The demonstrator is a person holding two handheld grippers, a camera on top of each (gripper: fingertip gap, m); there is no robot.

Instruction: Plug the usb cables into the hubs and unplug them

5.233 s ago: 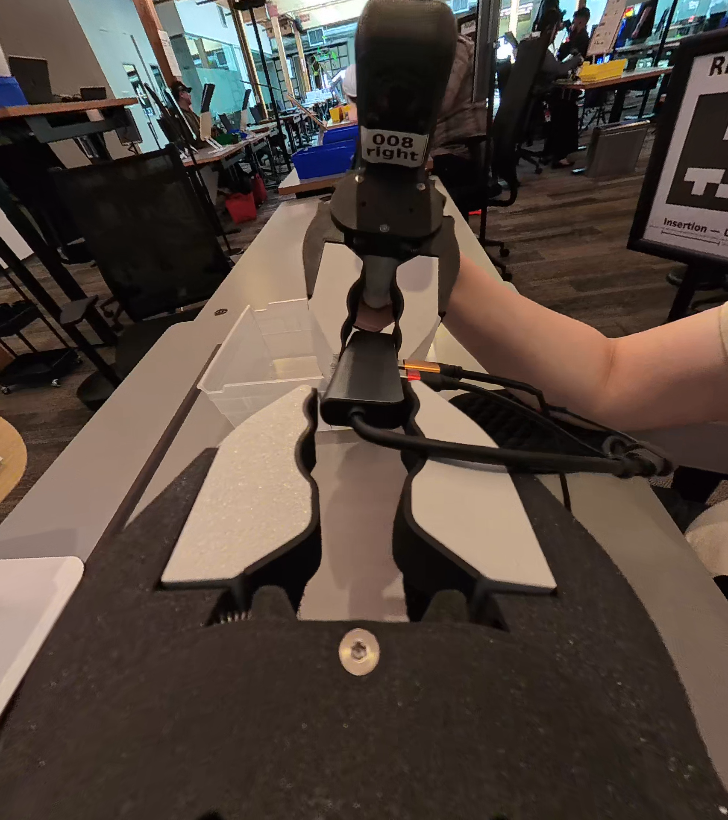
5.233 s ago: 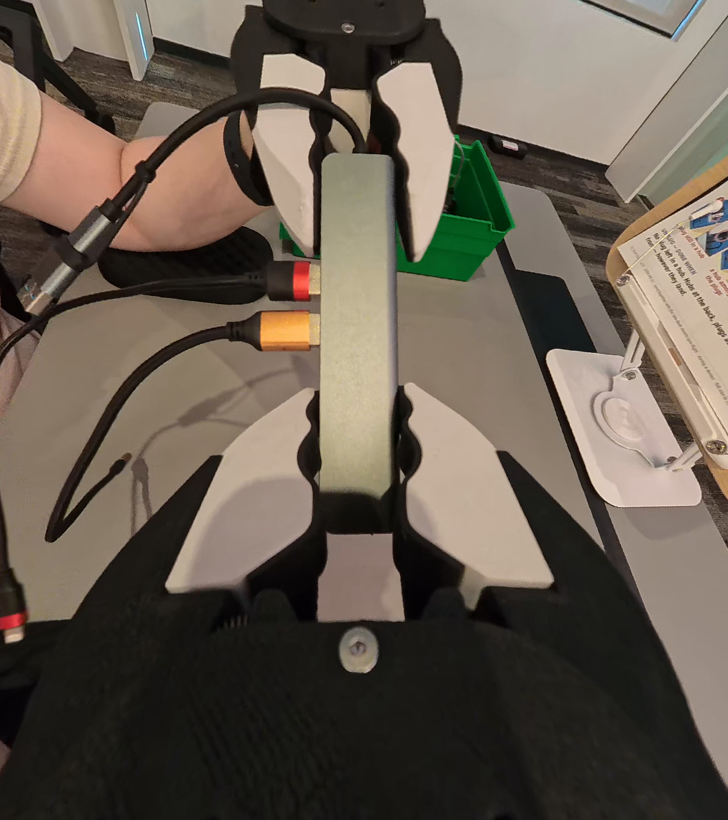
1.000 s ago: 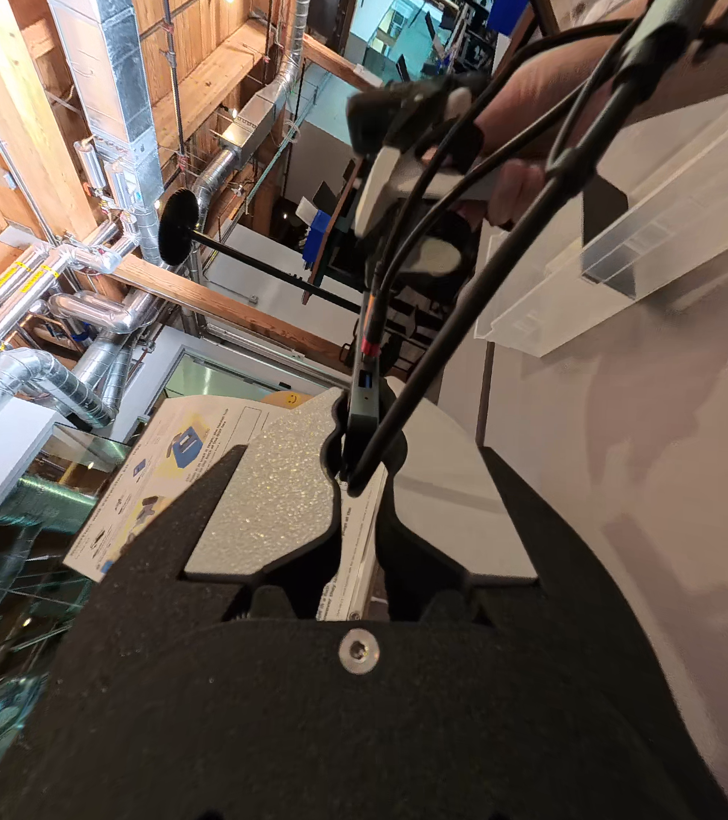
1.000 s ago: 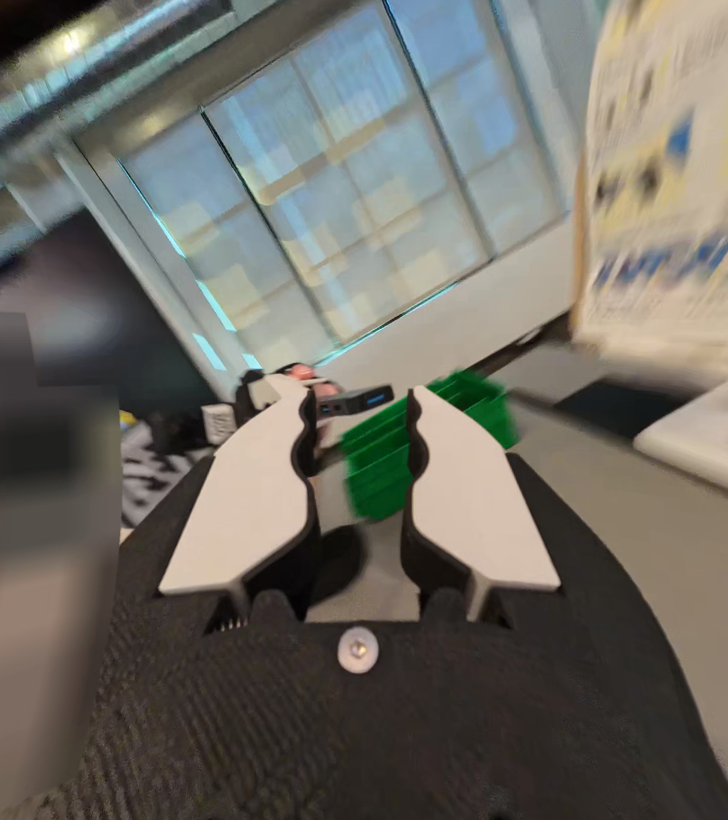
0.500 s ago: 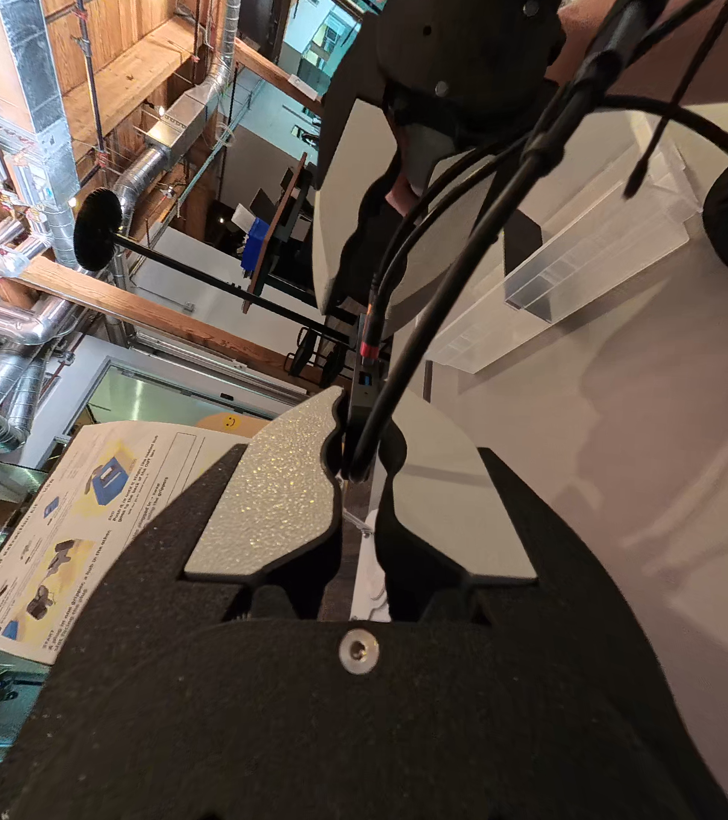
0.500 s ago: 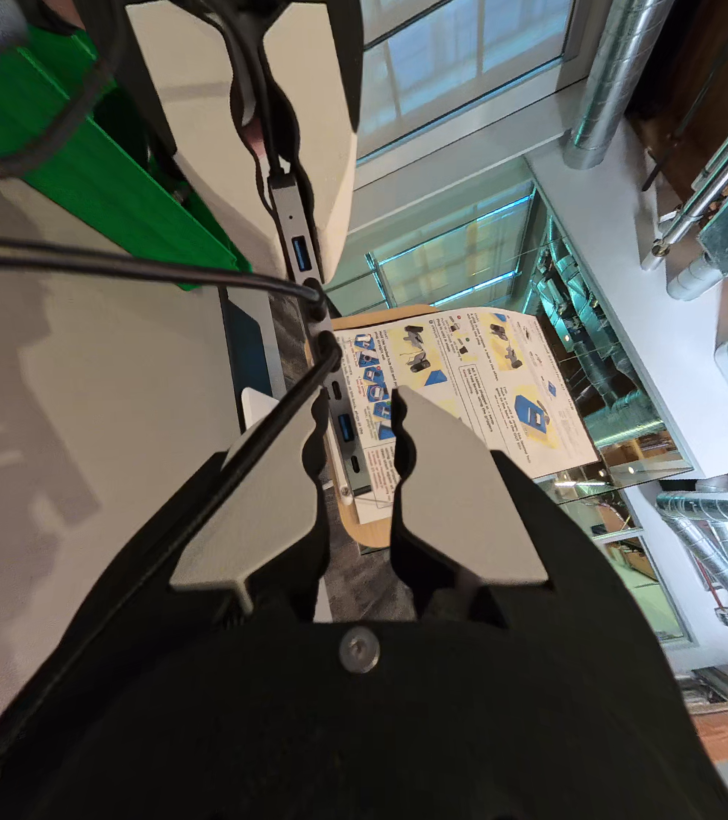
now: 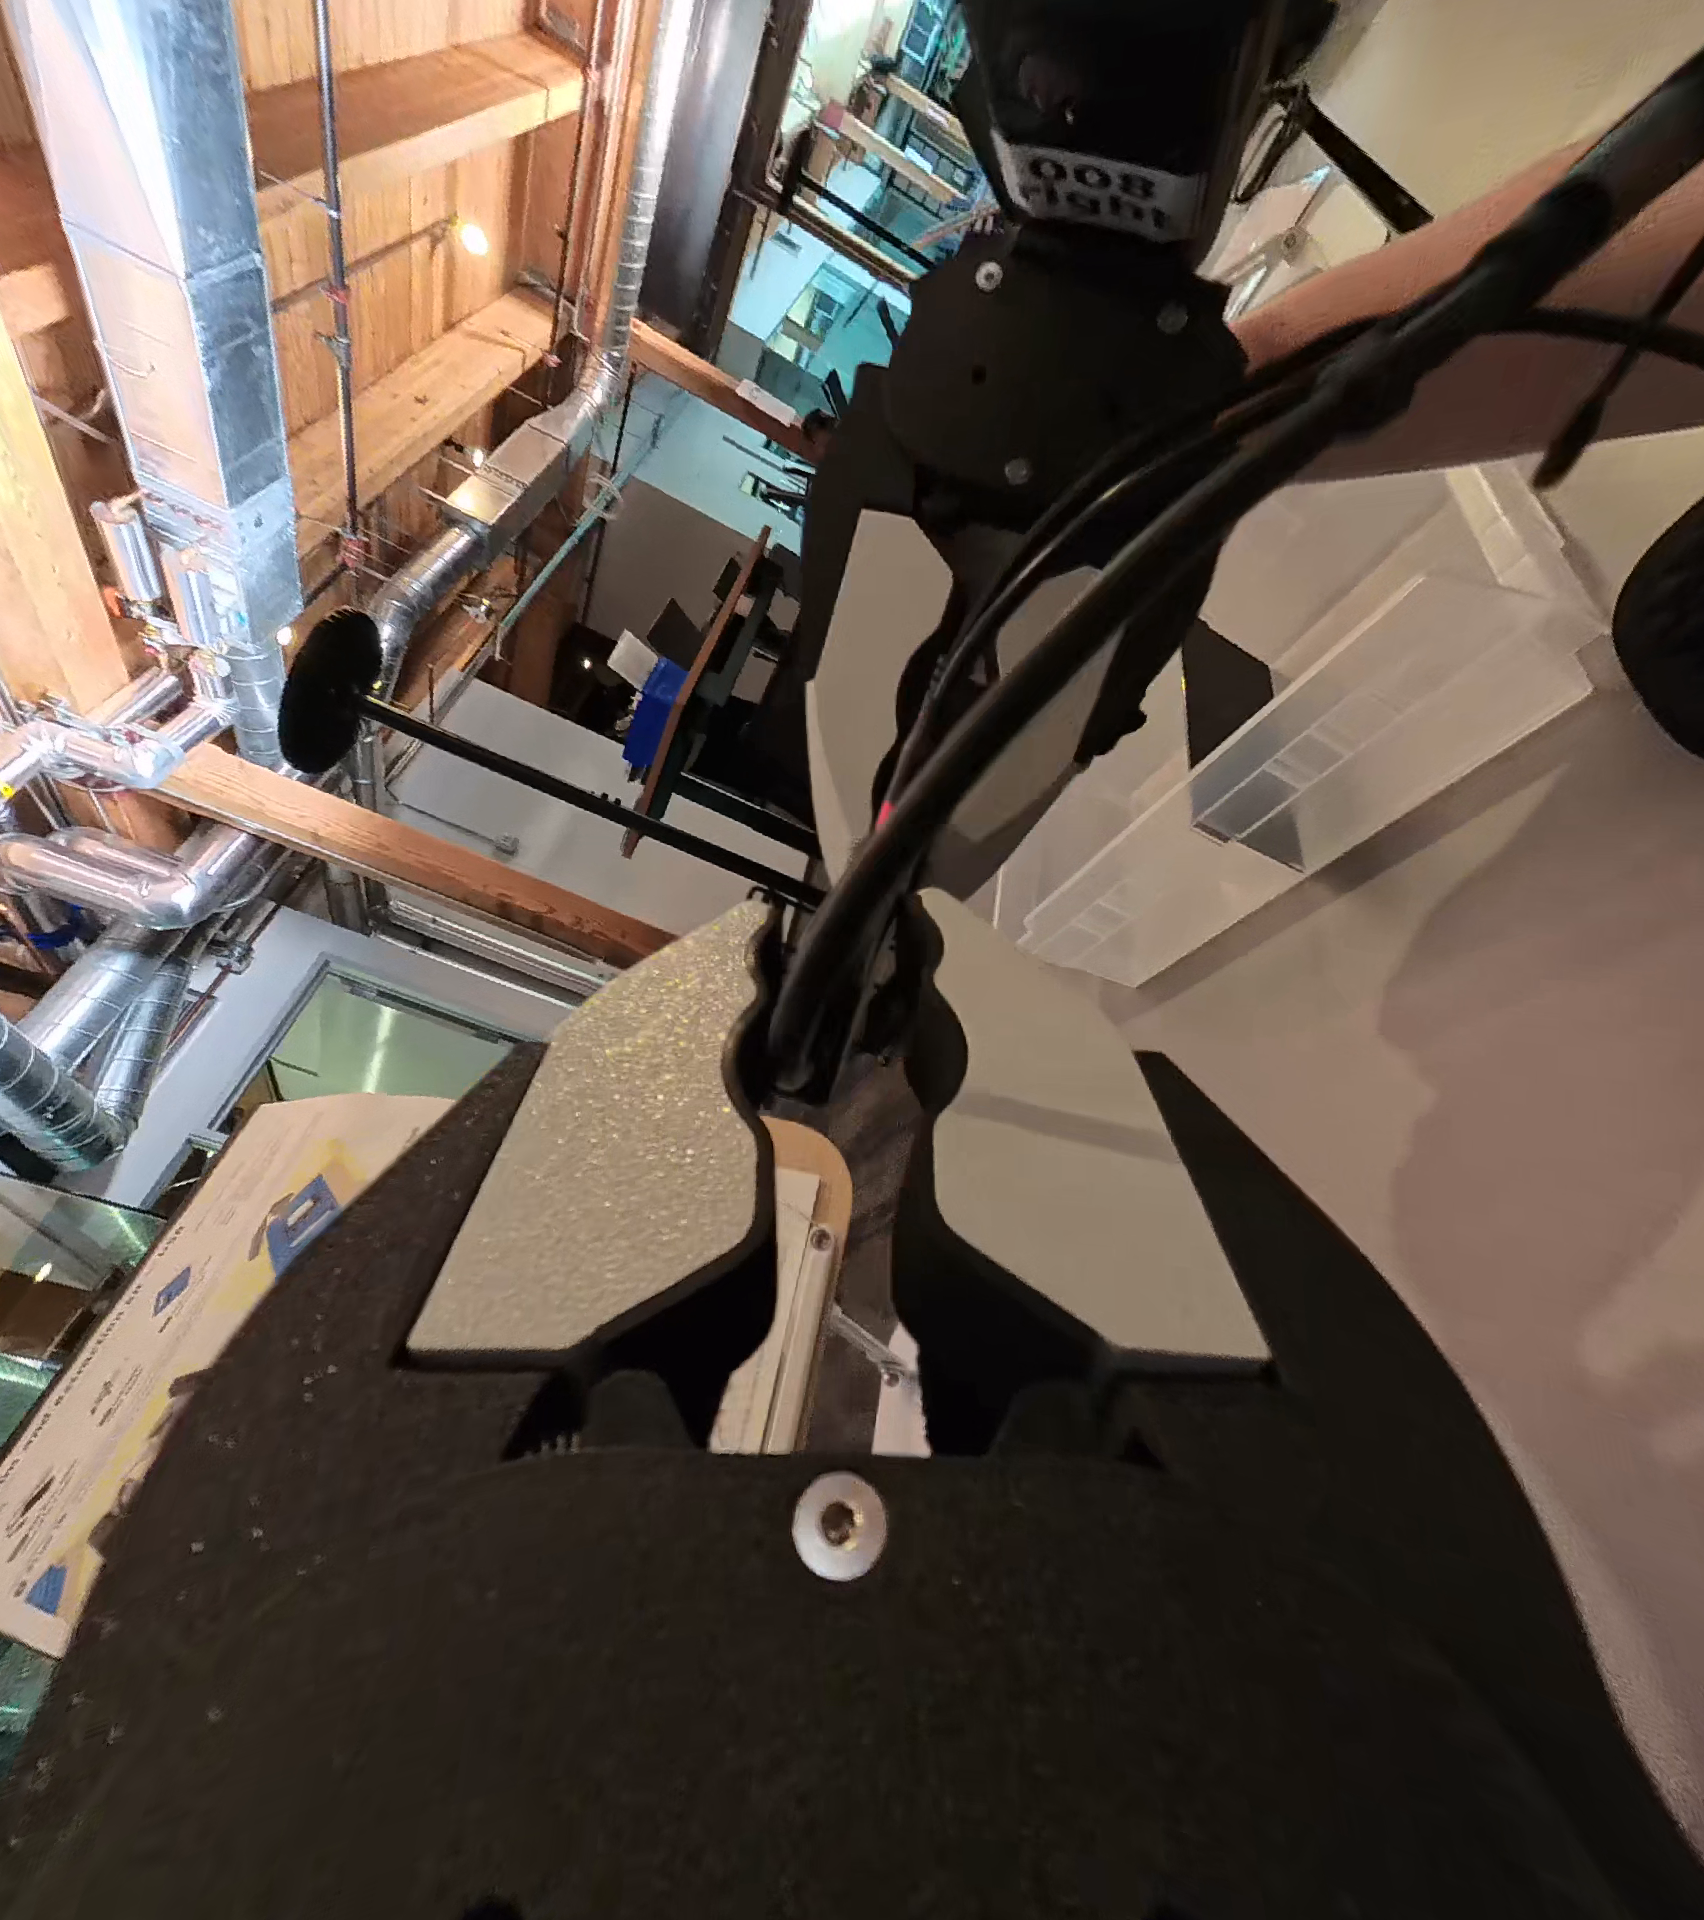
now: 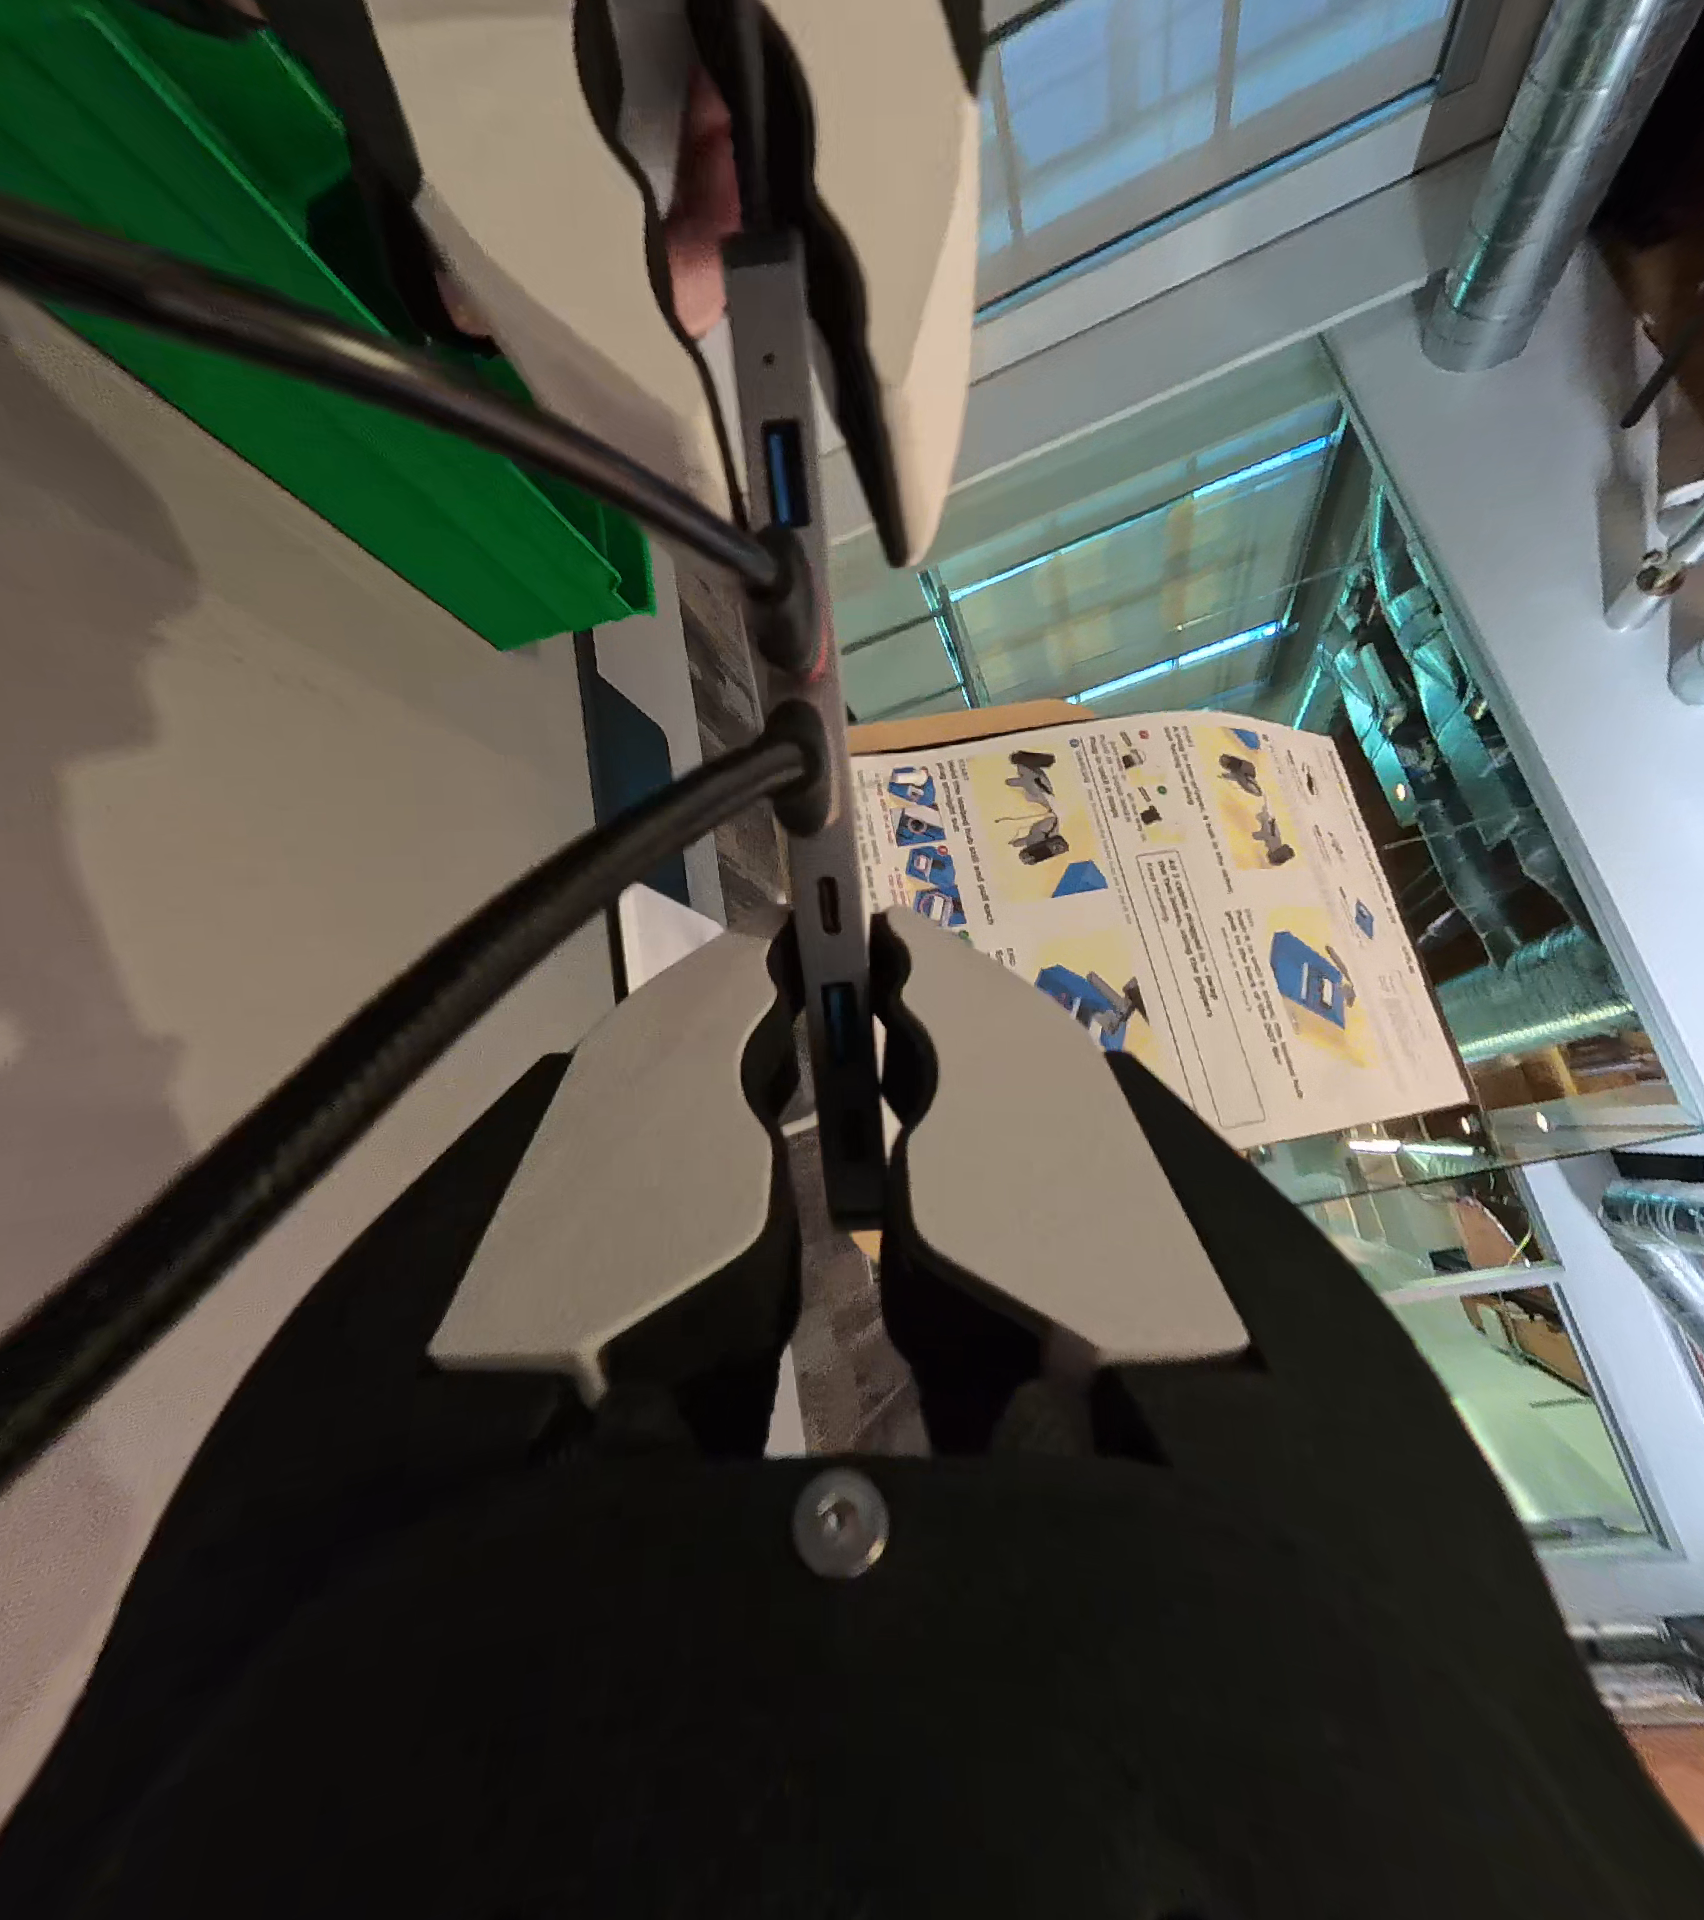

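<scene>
Both tools hold one slim grey hub (image 8: 832, 914) in the air between them. The right tool (image 8: 832, 997) clamps its near end and the left tool (image 8: 754, 208) its far end. Two black cables (image 8: 391, 1039) are plugged into the hub's side between the grips and trail across the right view. In the left view these cables (image 7: 983, 727) hide the hub. A green bin (image 8: 256, 364) and a clear bin (image 7: 1347, 748) sit on the pale bench (image 7: 1502, 1195). An instruction sheet (image 8: 1191, 914) stands by windows, with silver ducts (image 7: 204, 260) on wooden beams.

One grey hub (image 8: 804, 665); two black cables (image 8: 328, 1049) plugged into its side; two grippers on it; one green bin (image 8: 328, 447) beside the hub.
</scene>
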